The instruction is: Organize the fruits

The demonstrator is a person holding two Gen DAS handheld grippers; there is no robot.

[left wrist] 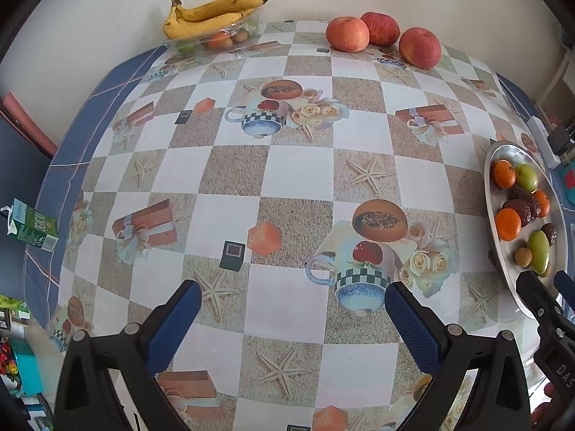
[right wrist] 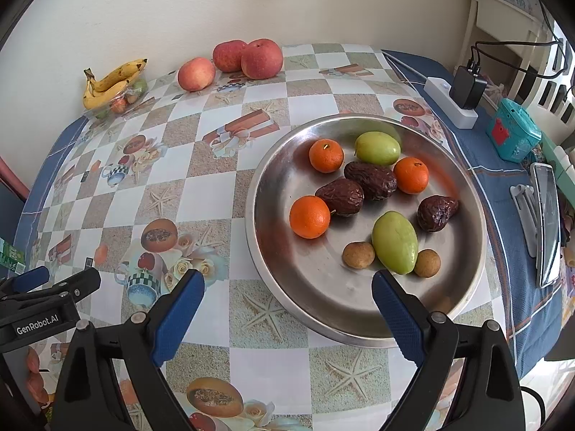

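The right gripper [right wrist: 287,292] hangs with its jaws spread wide and nothing between them, just above the near rim of the metal plate [right wrist: 463,194], which sits toward the table's right edge. The left gripper [left wrist: 293,303] is likewise wide apart and empty over the bare middle of the table [left wrist: 298,172]. On the plate lie three oranges [right wrist: 309,216], two green fruits [right wrist: 394,242], three dark wrinkled fruits [right wrist: 340,197] and two small brown ones [right wrist: 358,255], all mixed. Three apples [right wrist: 261,58] stand along the far edge; bananas [right wrist: 111,82] rest on a clear tray [left wrist: 201,41] of small fruit at the far left corner. Judging by this, sorting is in hand or pausing; which fruit goes where is not settled.
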